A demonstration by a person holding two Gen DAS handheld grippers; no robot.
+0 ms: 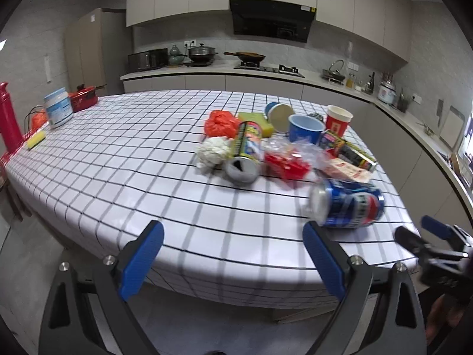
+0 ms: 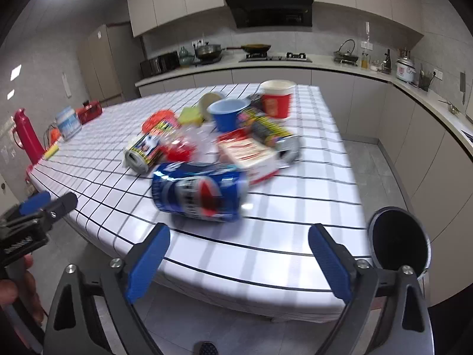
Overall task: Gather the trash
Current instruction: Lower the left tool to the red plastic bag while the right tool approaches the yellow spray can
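A heap of trash lies on the checked tablecloth. Nearest the front edge is a dented blue cola can on its side. Behind it lie a yellow-labelled can, a white paper wad, an orange bag, a red wrapper in clear plastic, a red-and-white carton, a blue cup and a red paper cup. My left gripper is open over the table's front edge, left of the cola can. My right gripper is open just short of the cola can, nothing between its fingers.
At the table's far left stand a red bottle, a white tub, a red box and a yellow sponge. A black round bin opening sits low at the right. Kitchen counters run behind and along the right.
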